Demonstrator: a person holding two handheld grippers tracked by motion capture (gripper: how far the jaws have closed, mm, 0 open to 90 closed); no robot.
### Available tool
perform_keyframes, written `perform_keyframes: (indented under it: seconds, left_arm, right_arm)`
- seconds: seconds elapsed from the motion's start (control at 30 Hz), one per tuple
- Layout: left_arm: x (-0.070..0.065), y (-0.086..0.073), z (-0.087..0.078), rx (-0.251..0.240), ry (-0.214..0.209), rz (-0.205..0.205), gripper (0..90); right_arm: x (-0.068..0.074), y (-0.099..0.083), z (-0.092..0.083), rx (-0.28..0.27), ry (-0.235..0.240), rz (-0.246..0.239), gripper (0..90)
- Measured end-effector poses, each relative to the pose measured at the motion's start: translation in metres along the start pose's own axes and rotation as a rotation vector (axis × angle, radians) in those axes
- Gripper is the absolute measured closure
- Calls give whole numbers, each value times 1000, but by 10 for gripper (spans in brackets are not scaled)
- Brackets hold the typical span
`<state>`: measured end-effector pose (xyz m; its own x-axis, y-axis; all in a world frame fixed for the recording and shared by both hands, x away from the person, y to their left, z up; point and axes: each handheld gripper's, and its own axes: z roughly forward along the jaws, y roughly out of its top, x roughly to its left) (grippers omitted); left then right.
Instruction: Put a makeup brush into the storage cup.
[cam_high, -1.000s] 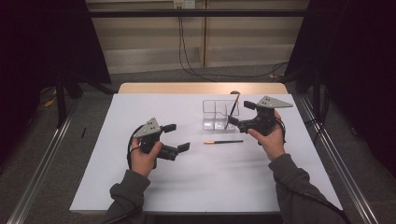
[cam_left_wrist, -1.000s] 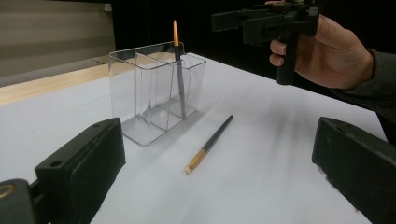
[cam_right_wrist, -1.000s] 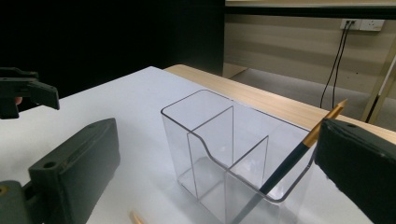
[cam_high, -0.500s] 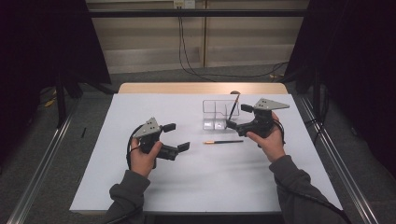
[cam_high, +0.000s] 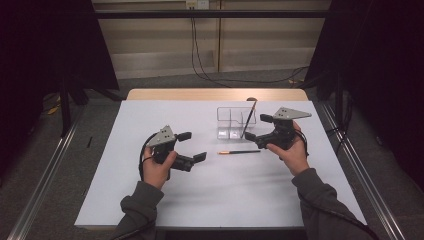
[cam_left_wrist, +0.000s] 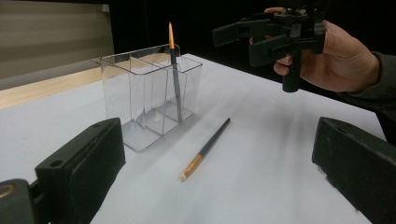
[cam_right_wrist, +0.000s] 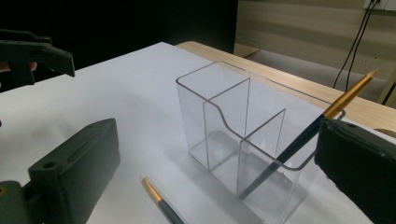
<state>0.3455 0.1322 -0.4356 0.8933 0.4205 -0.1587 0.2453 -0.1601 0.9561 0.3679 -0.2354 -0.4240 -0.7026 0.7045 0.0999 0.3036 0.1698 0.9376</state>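
A clear organizer (cam_high: 236, 122) stands toward the far edge of the counter (cam_high: 125, 200), with 1 dark pencil (cam_high: 248, 118) leaning inside it, gold tip up. A 2nd pencil (cam_high: 239, 151) lies flat on the counter just in front of the organizer. The right gripper (cam_high: 259, 131) hovers beside the organizer with its fingers spread and empty, and the left gripper (cam_high: 192, 146) sits nearer the middle, fingers likewise apart, holding nothing.

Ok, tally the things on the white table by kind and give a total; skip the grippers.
Pens: 2, one standing in the holder, one lying on the table.
Clear holder: 1.
Total: 3.
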Motion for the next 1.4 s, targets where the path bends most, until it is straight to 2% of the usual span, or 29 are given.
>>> perform_keyframes:
  seconds: [0.3,0.6,0.87,1.2,1.4]
  left_arm:
    - [1,0,0,-7,-3,-4,24]
    - [1,0,-3,-2,4,-3,24]
    - [1,-1,-6,-5,9,-4,24]
    - [1,-1,-8,-3,13,0,24]
    - [2,-1,-8,3,13,7,24]
  right_arm:
    - [-1,-3,2,30,12,-11,0]
    - [0,-7,7,81,47,-13,4]
    - [0,-7,11,99,63,-19,5]
    - [1,-7,13,151,68,-45,7]
    - [0,-9,15,175,76,-44,7]
